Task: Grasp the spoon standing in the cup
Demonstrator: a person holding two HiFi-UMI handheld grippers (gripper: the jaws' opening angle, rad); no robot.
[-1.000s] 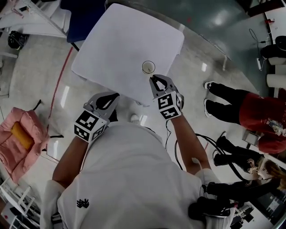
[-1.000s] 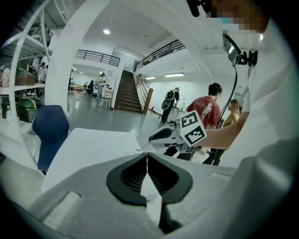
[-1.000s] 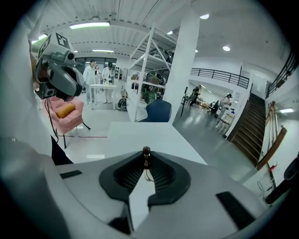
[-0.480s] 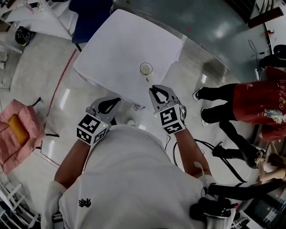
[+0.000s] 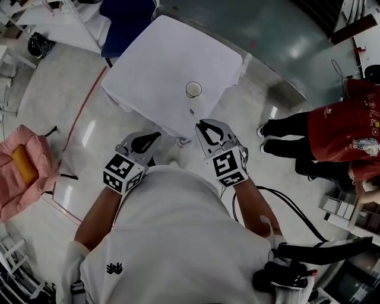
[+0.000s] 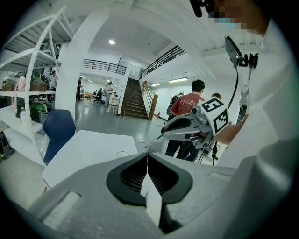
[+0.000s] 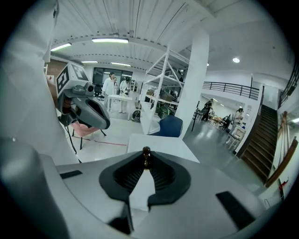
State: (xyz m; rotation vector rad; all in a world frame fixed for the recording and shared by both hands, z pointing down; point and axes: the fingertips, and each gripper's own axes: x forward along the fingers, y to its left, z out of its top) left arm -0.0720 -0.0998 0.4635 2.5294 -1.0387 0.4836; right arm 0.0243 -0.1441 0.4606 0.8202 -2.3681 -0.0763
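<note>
A small white cup (image 5: 193, 89) stands on the white table (image 5: 160, 65) near its front edge; the left gripper view shows the cup (image 6: 122, 154) faintly. My right gripper (image 5: 198, 123) hangs just off the table edge, short of the cup, shut on the spoon (image 5: 192, 111). The spoon's dark end (image 7: 146, 152) sticks up between the tips of the right gripper (image 7: 146, 161). My left gripper (image 5: 157, 133) is held low at the left, off the table, its jaws (image 6: 147, 156) shut with nothing between them.
A blue chair (image 5: 127, 12) stands behind the table. A pink seat with a yellow cushion (image 5: 24, 169) is at the far left. A person in red (image 5: 350, 124) stands to the right, and cables (image 5: 297, 208) lie on the floor.
My right gripper has drawn back from the cup toward my body, carrying the spoon with it. The cup has stayed in place. The left gripper has barely moved.
</note>
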